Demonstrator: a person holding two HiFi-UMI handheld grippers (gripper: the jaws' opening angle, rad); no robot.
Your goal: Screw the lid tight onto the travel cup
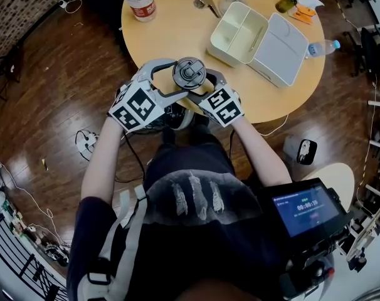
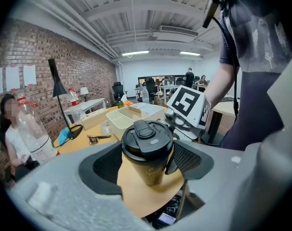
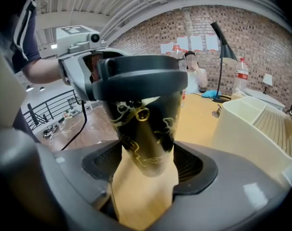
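The travel cup (image 3: 146, 124), dark with gold line drawings, stands at the near edge of the round wooden table (image 1: 165, 36). Its black lid (image 1: 189, 74) with a flip tab sits on top. In the left gripper view the lid (image 2: 147, 141) lies between the jaws of my left gripper (image 2: 145, 160), whose pads press its rim on both sides. My right gripper (image 3: 146, 165) is shut on the cup's lower body, a pad on each side. From the head view both grippers (image 1: 180, 80) (image 1: 201, 88) meet at the cup from left and right.
An open white lunch box (image 1: 237, 33) with its lid (image 1: 279, 49) beside it sits further in on the table. A plastic bottle (image 1: 140, 2), a metal clip (image 1: 207, 2) and a small green bottle (image 1: 287, 2) stand near the far edge. A seated person and a black lamp (image 2: 59, 88) are beyond.
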